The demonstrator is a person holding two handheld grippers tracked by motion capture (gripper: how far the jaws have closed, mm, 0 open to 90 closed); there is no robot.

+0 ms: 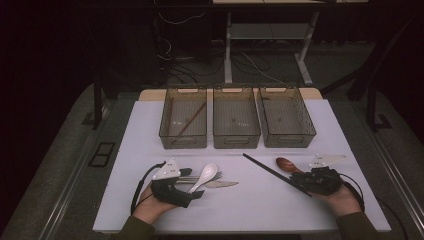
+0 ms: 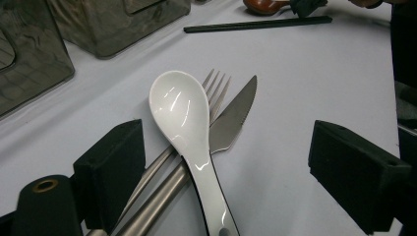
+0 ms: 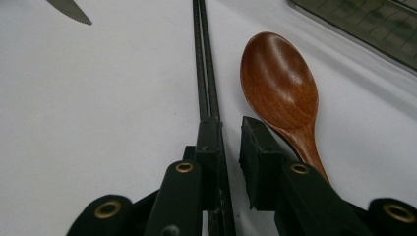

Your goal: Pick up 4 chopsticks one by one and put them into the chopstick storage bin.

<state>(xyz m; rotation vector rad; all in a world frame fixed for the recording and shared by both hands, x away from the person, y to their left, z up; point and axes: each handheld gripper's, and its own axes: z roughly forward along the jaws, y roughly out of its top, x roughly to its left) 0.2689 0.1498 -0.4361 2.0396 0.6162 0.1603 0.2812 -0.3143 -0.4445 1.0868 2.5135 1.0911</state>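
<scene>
A white spoon point(image 1: 205, 176) point(image 2: 182, 113) lies across a metal fork point(image 1: 217, 174) point(image 2: 216, 86) and a serrated knife point(image 1: 224, 184) point(image 2: 236, 113) at the table's front left. My left gripper point(image 1: 192, 184) point(image 2: 231, 142) is open wide, its jaws on either side of their handles. At the front right lie a pair of black chopsticks point(image 1: 270, 171) point(image 3: 204, 59) and a brown wooden spoon point(image 1: 286, 164) point(image 3: 278, 78). My right gripper point(image 1: 306, 181) point(image 3: 231, 123) is narrowly open. The chopsticks run along its left jaw and the spoon's handle passes under its right jaw.
Three clear bins point(image 1: 236, 140) stand in a row at the back of the white table point(image 1: 260, 210). The left bin point(image 1: 165, 120) holds one brown stick point(image 1: 192, 119). Cables and a desk frame are on the floor beyond the table.
</scene>
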